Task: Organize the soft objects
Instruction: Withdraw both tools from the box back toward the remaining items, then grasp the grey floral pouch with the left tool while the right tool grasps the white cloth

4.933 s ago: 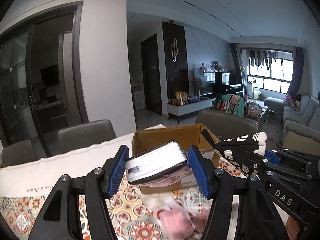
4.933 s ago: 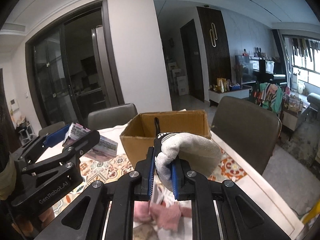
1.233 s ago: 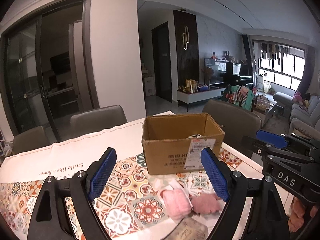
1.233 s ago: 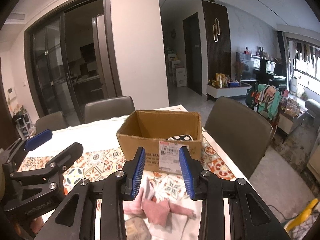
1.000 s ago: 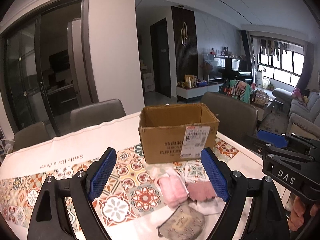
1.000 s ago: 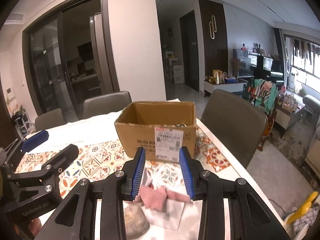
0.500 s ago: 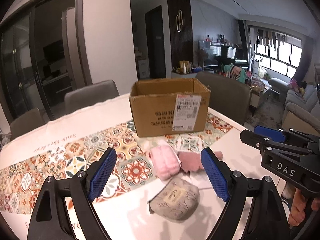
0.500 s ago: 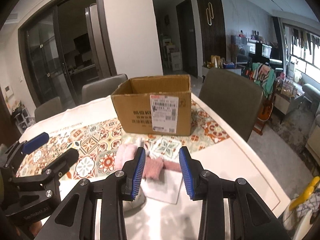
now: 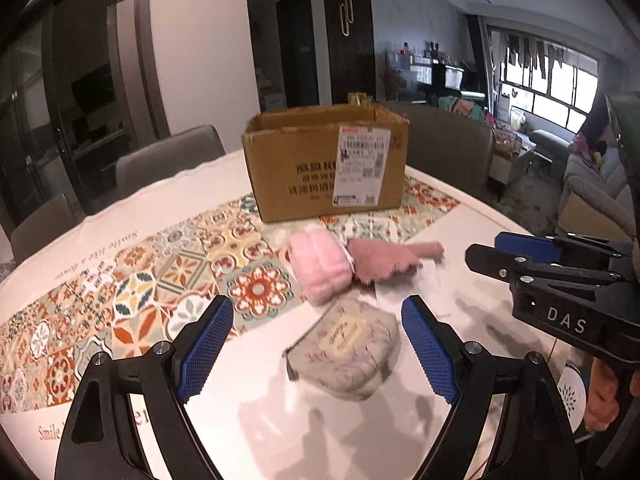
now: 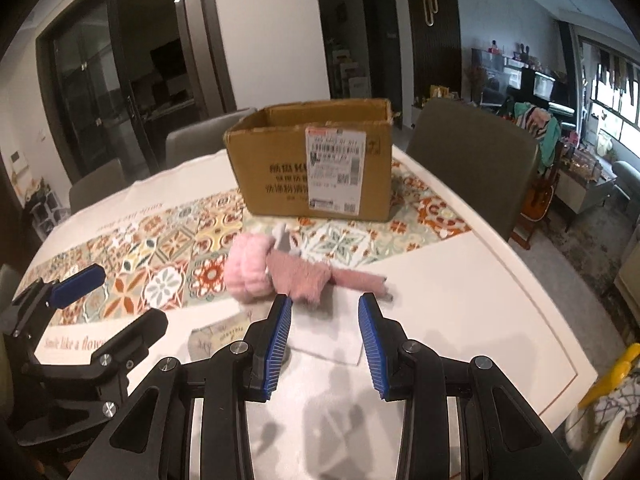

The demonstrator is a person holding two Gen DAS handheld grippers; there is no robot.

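Note:
An open cardboard box (image 9: 326, 164) stands on the table; it also shows in the right wrist view (image 10: 312, 160). In front of it lie a light pink fluffy roll (image 9: 318, 266), a dusty pink fuzzy cloth (image 9: 384, 256) and a grey fabric pouch (image 9: 348, 350). My left gripper (image 9: 318, 350) is open and empty, just above the pouch. My right gripper (image 10: 324, 334) is open and empty, near the dusty pink cloth (image 10: 304, 278) and over a white sheet (image 10: 334, 330). The pink roll (image 10: 246, 270) lies left of it.
A patterned tile runner (image 9: 132, 280) crosses the white table (image 10: 460, 308). Grey chairs (image 10: 472, 164) stand around it. A yellow object (image 10: 612, 376) sits beyond the right table edge. The other gripper shows at the right of the left wrist view (image 9: 560, 276).
Both grippers let their items go into the box, then drew back and dropped low toward the soft things in front of it. Both are now empty.

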